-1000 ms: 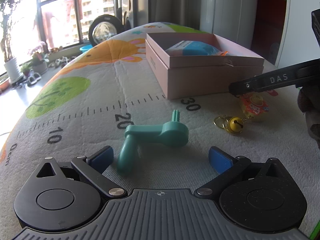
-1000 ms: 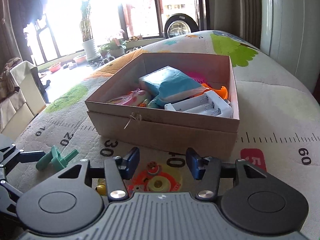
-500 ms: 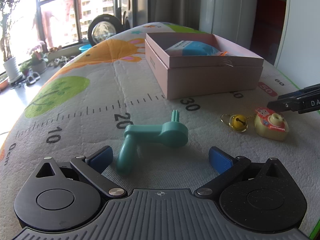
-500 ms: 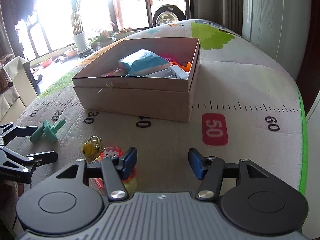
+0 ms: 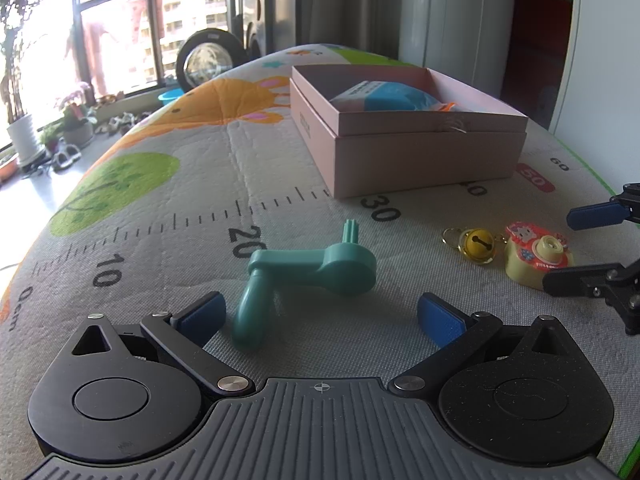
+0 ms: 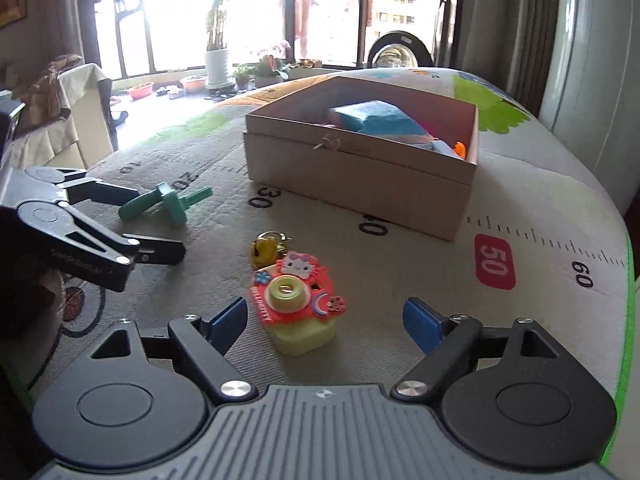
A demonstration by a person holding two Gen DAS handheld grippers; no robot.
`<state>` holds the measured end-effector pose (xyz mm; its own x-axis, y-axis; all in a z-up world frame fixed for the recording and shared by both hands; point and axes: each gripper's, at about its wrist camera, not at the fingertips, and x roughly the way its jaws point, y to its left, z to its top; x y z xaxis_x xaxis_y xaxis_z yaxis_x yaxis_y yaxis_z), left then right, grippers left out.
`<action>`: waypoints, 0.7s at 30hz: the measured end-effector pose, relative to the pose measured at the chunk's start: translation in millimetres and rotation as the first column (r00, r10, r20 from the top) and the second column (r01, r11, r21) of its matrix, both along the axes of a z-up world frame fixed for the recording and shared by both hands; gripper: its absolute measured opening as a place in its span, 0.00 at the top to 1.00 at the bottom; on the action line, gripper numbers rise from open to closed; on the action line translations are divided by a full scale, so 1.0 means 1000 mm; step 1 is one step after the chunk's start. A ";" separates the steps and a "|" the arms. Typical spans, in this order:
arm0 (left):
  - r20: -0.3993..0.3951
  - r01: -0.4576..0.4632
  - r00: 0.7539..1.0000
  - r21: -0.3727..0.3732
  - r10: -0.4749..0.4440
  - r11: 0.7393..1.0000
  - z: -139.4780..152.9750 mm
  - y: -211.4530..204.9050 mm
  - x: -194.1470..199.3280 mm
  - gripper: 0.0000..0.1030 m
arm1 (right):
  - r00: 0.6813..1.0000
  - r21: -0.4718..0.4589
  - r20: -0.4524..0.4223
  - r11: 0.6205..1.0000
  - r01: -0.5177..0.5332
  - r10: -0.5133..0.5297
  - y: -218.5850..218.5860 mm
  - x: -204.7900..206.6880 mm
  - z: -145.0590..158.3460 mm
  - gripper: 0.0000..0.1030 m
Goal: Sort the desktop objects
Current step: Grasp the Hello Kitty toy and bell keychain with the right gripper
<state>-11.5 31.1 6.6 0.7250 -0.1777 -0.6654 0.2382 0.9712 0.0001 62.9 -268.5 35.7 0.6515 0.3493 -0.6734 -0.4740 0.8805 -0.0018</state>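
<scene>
Both claws gape empty, the left gripper framing the teal crank handle, the right gripper the toy-camera keychain (bell attached), each lined up for the pink box

Strong daylight pours through the windows at upper left, blown out to white glare; the foreground stays sharp, and fisheye distortion bends the edges.

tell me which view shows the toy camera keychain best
The right wrist view: the toy camera keychain lies face-up between the open right gripper fingers, its cat face and yellow lens clear. The left wrist view shows it smaller, side-on near the right edge, beside the yellow bell.
</scene>
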 end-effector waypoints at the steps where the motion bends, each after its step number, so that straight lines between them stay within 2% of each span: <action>1: 0.000 0.000 1.000 0.000 0.000 1.000 0.000 0.000 0.000 0.00 | 1.000 0.006 -0.003 1.000 0.027 -0.027 -0.007 0.003 0.000 0.15; 5: 0.000 0.000 1.000 0.000 0.000 1.000 0.000 0.000 0.000 0.00 | 0.993 0.002 0.001 0.993 0.122 -0.122 -0.025 0.011 -0.001 0.15; 11: 0.000 0.000 1.000 0.001 0.000 1.000 0.000 0.000 0.000 0.00 | 0.993 0.084 -0.032 0.990 0.114 -0.112 -0.018 0.015 -0.003 0.15; 12: 0.000 0.000 1.000 0.001 0.000 1.000 0.000 0.000 0.000 0.00 | 0.994 0.093 -0.035 0.990 0.109 -0.106 -0.014 0.016 -0.004 0.17; 16: 0.000 0.000 1.000 0.001 0.000 1.000 0.000 0.000 0.000 0.00 | 0.995 0.071 -0.015 0.993 0.099 -0.098 0.003 0.020 -0.010 0.35; 18: 0.000 -0.001 1.000 0.002 0.001 1.000 0.000 0.000 0.000 0.00 | 0.994 0.059 0.006 0.992 0.109 -0.110 0.006 0.022 -0.011 0.39; 21: 0.002 -0.016 1.000 0.018 0.016 1.000 0.000 -0.003 0.001 0.00 | 0.990 0.054 0.029 0.990 0.134 -0.135 0.006 0.022 -0.014 0.39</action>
